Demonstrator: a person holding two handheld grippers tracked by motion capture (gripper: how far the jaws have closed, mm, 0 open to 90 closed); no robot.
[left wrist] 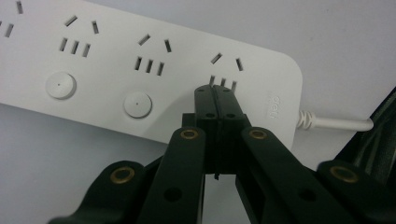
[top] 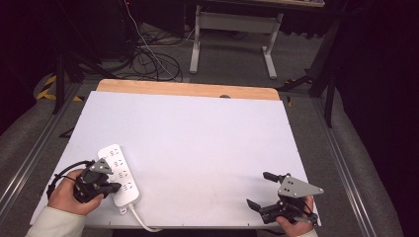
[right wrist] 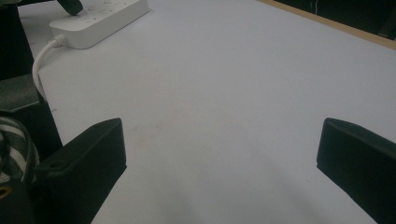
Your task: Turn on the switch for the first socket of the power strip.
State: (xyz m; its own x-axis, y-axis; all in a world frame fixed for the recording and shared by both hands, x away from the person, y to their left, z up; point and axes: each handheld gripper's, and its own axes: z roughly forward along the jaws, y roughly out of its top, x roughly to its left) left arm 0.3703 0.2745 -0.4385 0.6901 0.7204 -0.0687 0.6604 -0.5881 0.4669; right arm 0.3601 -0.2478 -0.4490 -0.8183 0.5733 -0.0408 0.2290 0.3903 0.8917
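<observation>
Left tongs (left wrist: pixel 215 93) pressed shut, tips on power strip (top: pixel 119 174) near tabletop (top: pixel 197 138) front-left edge. Right tongs (top: pixel 261 190) spread wide, holding nothing, by front-right edge.

A white power strip (top: pixel 120 174) lies at eight o'clock on the pale surface (top: pixel 197 143), its cord (top: pixel 141 220) trailing off the near edge.

Overhead view; two close jaw-level views
</observation>
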